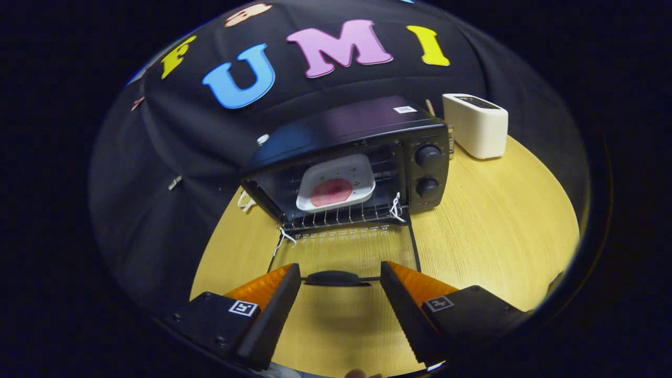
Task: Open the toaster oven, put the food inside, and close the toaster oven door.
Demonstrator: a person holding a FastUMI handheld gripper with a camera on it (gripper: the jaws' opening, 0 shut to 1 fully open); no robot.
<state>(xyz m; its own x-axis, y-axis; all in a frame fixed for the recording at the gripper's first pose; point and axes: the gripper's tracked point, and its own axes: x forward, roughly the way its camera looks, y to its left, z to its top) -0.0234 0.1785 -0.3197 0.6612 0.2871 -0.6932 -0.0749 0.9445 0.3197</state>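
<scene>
Yellow wood-grain desk (488,231) all around, and right down near the camera the gripper (340,277) has its jaws spread wide, not gripping anything. The door handle (336,278) sits right between the jaw tips, with a gap on each side, so no contact that I can see. The glass door (344,252) is folded all the way down, lying flat over the desk, so you see the wood through it. The gripper points level and straight at the oven mouth, tilted a touch down.

Just beyond the door is the black toaster oven (362,157), cavity open. Inside, a white plate (337,182) rests on the wire rack (341,215), with a round pinkish-red piece of food (331,192) on it. Two knobs (428,170) sit on its right-hand panel. Further back to the right stands a white toaster (476,125), well apart from the oven.
</scene>
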